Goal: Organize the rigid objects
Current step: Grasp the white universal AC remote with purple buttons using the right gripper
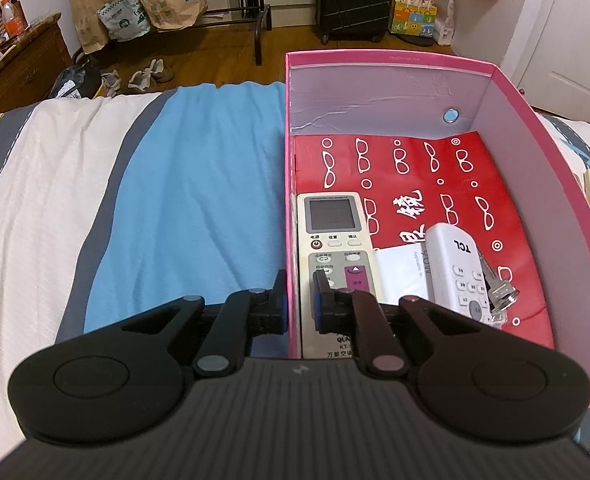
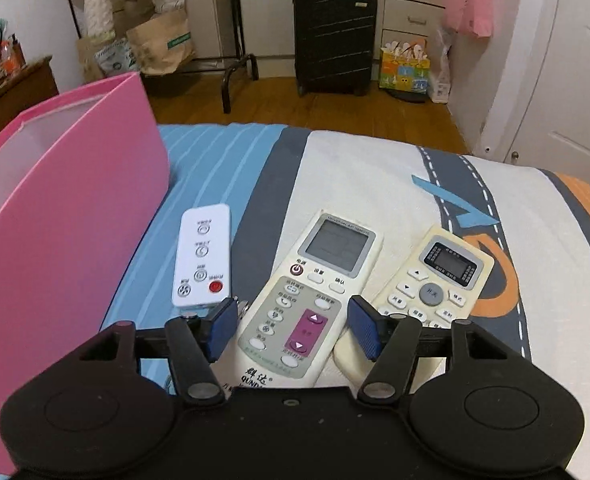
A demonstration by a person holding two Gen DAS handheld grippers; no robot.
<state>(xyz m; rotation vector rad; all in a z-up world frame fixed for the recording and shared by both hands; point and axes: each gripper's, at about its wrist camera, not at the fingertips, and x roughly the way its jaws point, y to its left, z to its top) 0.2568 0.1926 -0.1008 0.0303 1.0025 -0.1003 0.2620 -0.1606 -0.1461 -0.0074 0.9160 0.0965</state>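
Note:
A pink box [image 1: 535, 184] stands on the bed. My left gripper [image 1: 299, 302] is shut on its left wall, one finger outside and one inside. In the box a cream remote [image 1: 333, 240], a white TCL remote [image 1: 459, 268] and keys [image 1: 503, 292] lie on a red printed sheet [image 1: 415, 168]. In the right wrist view the pink box [image 2: 67, 208] is at the left. My right gripper [image 2: 293, 330] is open, its blue pads either side of a cream remote with purple buttons [image 2: 311, 292]. A small white remote [image 2: 203, 256] lies to its left, and a cream remote with a dark display [image 2: 439, 280] to its right.
Everything rests on a soft bed cover [image 2: 375, 176] with blue, grey and white stripes. Beyond the bed's far edge is wooden floor with a black suitcase [image 2: 335, 40], paper bags [image 2: 159, 40] and a metal rack foot [image 2: 235, 76]. A wooden cabinet [image 1: 19, 68] stands at the far left.

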